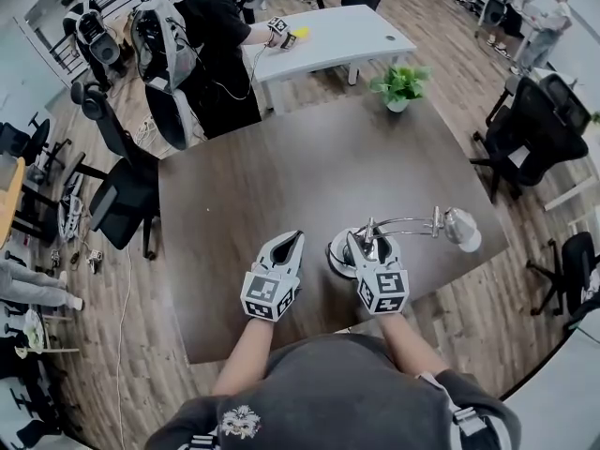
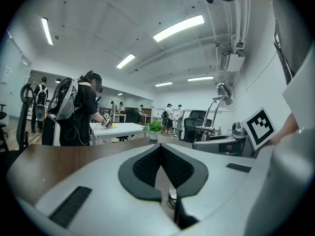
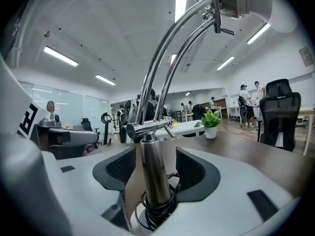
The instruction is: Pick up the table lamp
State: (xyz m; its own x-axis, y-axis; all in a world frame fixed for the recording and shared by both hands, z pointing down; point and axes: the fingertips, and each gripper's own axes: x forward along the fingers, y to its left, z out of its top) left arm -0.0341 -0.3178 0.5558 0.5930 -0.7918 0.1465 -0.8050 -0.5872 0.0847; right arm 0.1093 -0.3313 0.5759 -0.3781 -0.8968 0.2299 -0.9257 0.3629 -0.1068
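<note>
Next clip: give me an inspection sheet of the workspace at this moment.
Surface: dark wooden table, mostly bare.
Job's things: table lamp standing near the front edge, its head reaching out to the right.
Clutter: potted plant at the far edge.
Grippers: left tongs shut and empty; right tongs open astride the lamp's post, pads not pressing.
Cables: black cord coiled round the foot of the post.
Surroundings: white table, person with a backpack, office chairs.
</note>
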